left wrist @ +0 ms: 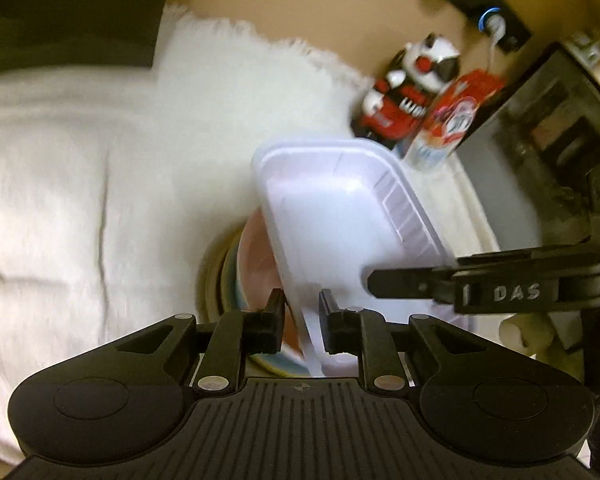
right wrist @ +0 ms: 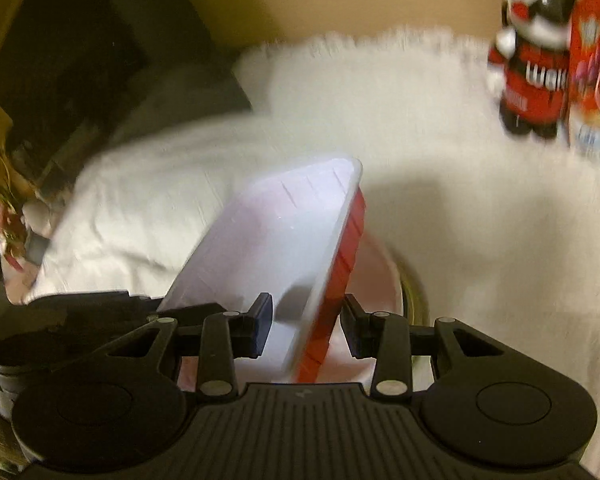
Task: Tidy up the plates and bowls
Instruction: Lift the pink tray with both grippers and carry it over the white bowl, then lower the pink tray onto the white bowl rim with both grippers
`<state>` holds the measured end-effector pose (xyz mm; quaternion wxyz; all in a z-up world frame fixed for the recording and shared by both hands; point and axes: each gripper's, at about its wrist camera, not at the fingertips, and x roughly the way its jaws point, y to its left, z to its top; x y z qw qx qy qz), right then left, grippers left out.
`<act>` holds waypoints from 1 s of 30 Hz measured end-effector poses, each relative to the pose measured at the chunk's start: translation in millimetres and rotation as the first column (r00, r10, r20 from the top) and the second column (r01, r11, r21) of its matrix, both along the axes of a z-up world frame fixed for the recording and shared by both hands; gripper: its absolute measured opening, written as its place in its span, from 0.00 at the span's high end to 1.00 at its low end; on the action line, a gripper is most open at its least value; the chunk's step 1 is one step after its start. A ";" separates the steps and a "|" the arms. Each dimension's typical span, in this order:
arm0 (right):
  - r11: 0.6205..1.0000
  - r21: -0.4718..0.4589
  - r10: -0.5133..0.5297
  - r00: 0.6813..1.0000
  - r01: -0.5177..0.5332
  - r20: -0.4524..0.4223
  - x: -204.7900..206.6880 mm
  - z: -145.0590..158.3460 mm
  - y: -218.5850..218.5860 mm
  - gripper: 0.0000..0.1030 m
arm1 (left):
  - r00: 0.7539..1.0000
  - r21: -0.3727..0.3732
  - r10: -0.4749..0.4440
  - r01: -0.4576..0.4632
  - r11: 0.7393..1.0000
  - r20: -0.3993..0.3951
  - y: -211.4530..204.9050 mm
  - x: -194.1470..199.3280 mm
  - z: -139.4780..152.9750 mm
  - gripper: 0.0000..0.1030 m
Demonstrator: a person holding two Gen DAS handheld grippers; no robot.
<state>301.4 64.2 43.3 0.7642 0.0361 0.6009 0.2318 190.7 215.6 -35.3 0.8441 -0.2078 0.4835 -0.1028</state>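
Presently: rectangular tray [left wrist: 340,216], white inside, red outside, tilted above stacked plates [left wrist: 256,256]; left gripper [left wrist: 302,320] and right gripper [right wrist: 306,326] each clamped on its rim; white cloth [left wrist: 80,184] beneath.

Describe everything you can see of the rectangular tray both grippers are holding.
The rectangular tray is white inside and red outside, with ribbed sloping walls, a flat rim and rounded corners; it looks like thin plastic or foam. It is empty and held tilted above a stack of round plates on the white cloth. The left gripper pinches one rim edge, the right gripper the opposite wall.
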 end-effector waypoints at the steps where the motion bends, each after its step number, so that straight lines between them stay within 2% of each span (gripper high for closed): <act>1: 1.000 0.001 0.011 1.000 -0.011 -0.018 -1.6 -11.4 -1.4 0.63 | 1.000 -0.017 0.002 -0.002 1.000 -0.010 0.0 -1.0 -1.9 0.82; 3: 1.000 -0.001 0.009 0.999 -0.009 -0.033 -3.8 -25.2 -5.4 0.63 | 1.000 -0.031 -0.006 0.005 1.000 -0.025 -0.9 -1.5 -4.6 0.82; 6: 0.999 0.041 0.018 0.999 -0.016 -0.041 -5.4 -30.7 -15.0 0.63 | 0.999 0.011 0.031 -0.031 0.999 -0.027 -3.2 0.9 -6.4 0.82; 12: 0.995 0.074 0.071 0.997 -0.071 0.010 -0.7 -26.2 -13.0 0.63 | 0.995 0.011 0.096 -0.095 0.995 -0.032 1.1 11.0 -4.9 0.82; 18: 0.992 0.096 0.076 0.996 -0.080 0.048 5.2 -19.9 -11.8 0.62 | 0.988 0.013 0.145 -0.145 0.989 -0.049 9.2 18.4 -7.5 0.82; 25: 0.993 0.101 0.056 0.997 -0.061 0.050 15.1 -19.5 -14.2 0.62 | 0.986 -0.018 0.159 -0.160 0.987 -0.054 11.0 26.3 -7.8 0.82; 30: 0.993 0.104 0.047 0.995 -0.056 0.085 15.4 -11.1 -11.8 0.62 | 0.989 0.001 0.149 -0.149 0.989 -0.012 7.2 28.4 5.1 0.82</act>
